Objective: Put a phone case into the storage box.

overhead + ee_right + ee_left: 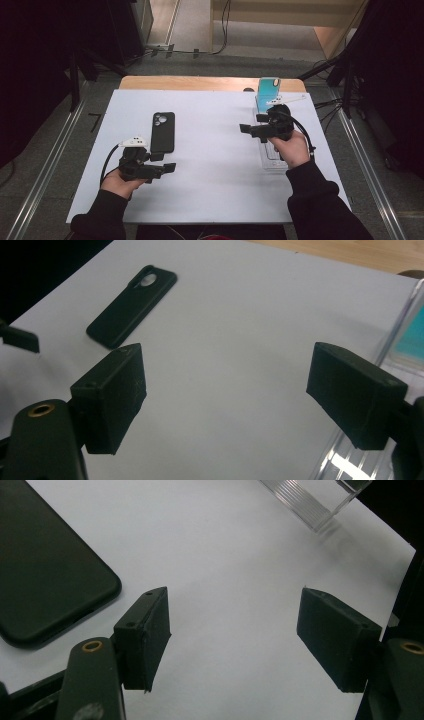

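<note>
The black phone case (163, 132) lies left of centre on the white sheet (210, 150). Just near of it, the left gripper (169, 167) hovers with jaws apart and empty. The right gripper (246, 129), also agape and empty, hangs beside the clear stand (272, 162) at the right

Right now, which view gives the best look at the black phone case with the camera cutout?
The high view: the black phone case with the camera cutout lies whole on the white sheet, outline and cutout clear. The right gripper view shows it whole too, but slanted and farther off. The left gripper view catches just one rounded corner.

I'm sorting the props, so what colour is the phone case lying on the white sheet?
Black; the phone case shows best in the high view.
</note>
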A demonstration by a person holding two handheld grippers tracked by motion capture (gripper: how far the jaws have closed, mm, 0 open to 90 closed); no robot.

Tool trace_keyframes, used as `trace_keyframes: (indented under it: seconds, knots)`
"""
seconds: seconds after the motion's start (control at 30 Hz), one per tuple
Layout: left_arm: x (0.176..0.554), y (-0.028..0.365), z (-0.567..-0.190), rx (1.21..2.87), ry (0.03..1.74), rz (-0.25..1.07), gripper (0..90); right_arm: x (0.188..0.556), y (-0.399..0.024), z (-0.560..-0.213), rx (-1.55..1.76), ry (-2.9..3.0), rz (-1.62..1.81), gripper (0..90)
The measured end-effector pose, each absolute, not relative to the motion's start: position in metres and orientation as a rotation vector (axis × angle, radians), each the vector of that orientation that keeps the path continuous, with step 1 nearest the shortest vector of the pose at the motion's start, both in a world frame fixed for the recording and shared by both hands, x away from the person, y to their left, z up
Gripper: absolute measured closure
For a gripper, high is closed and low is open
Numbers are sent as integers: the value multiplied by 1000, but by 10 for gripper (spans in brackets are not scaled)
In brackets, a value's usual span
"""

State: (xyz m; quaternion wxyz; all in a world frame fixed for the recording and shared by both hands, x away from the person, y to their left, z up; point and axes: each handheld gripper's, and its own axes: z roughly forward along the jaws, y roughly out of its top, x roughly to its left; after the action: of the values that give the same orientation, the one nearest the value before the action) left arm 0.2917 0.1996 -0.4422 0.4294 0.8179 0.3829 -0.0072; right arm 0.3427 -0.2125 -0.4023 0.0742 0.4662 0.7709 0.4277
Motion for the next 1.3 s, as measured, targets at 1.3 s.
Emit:
trace_keyframes:
  seconds: [1.3]
  knots:
    - [287,200,-442,2037,940,-48,299,257,-207,-459,1095,2644,1324,200]
